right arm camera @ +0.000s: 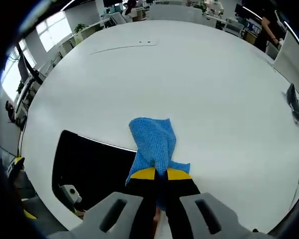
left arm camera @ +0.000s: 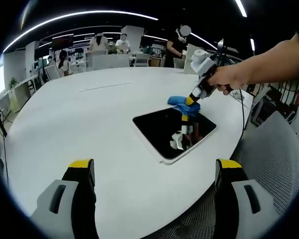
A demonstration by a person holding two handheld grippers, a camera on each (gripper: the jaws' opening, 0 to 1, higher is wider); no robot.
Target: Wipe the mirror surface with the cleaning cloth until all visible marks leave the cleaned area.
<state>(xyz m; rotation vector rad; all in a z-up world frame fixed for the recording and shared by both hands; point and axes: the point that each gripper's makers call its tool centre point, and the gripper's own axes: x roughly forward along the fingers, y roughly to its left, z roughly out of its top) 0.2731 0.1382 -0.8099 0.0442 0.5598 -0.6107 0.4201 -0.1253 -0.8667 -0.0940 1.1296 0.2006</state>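
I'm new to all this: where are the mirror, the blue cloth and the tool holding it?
mirror (left arm camera: 162, 129), left gripper view, dark glass centre.
blue cleaning cloth (right arm camera: 152, 139), right gripper view, middle of its spread part.
right gripper (right arm camera: 168, 174), right gripper view, between yellow tips.

In the right gripper view, the near end of the cleaning cloth (right arm camera: 153, 144) vanishes between the shut jaws of the right gripper (right arm camera: 161, 174), so we cannot see how much of it is pinched. The mirror (right arm camera: 97, 167) is cut off at the near left by the picture's edge and partly covered by the gripper body.

In the left gripper view, we see the cloth (left arm camera: 183, 103) half hidden behind the right gripper (left arm camera: 191, 101) at the mirror's (left arm camera: 162, 130) far edge. Any marks on the dark glass are too small for us to tell. The person's hand (left arm camera: 228, 78) runs out of the picture at the right. The people (left arm camera: 109, 44) at the far desks are blurred.
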